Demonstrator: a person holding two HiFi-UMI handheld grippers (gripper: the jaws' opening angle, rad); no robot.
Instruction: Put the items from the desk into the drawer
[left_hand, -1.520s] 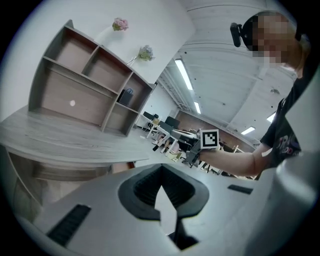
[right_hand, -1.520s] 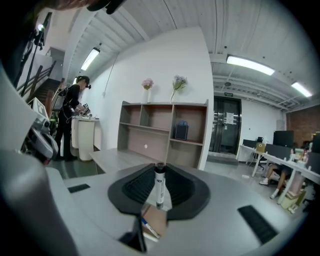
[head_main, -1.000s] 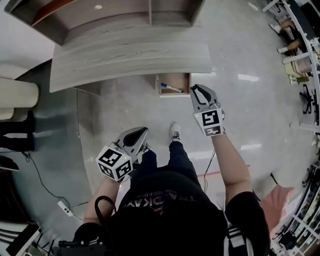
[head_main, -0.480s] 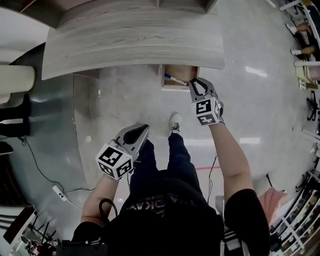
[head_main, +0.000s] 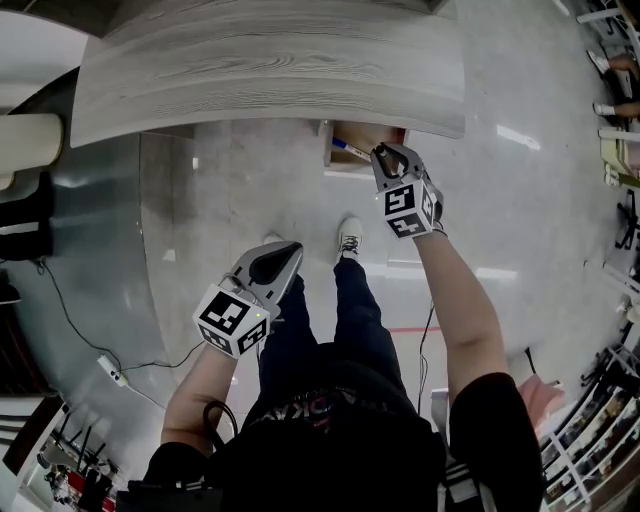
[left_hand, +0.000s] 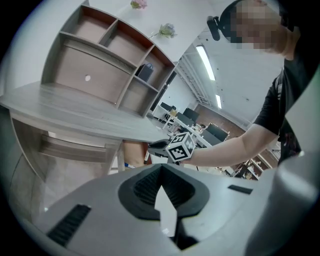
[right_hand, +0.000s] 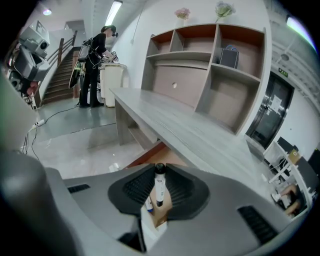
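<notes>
A white marker (right_hand: 159, 191) with a black cap stands between the jaws of my right gripper (right_hand: 160, 171), which is shut on it. In the head view my right gripper (head_main: 386, 152) hovers at the front of the open wooden drawer (head_main: 372, 142) under the grey desk (head_main: 270, 70). A second marker with a blue cap (head_main: 350, 150) lies inside the drawer. My left gripper (head_main: 288, 250) hangs low beside the person's leg, shut and empty, well short of the desk. From the left gripper view, its shut jaws (left_hand: 161, 168) point toward the right gripper's marker cube (left_hand: 181, 146).
A shelf unit (right_hand: 210, 65) rises at the back of the desk. A power strip (head_main: 110, 371) and its cable lie on the floor at the left. A white bin (head_main: 30, 145) stands left of the desk. Another person (right_hand: 96, 55) stands far off.
My right gripper has moved forward with the marker to the drawer's front. The person has stepped closer to the desk. The left gripper has barely shifted.
</notes>
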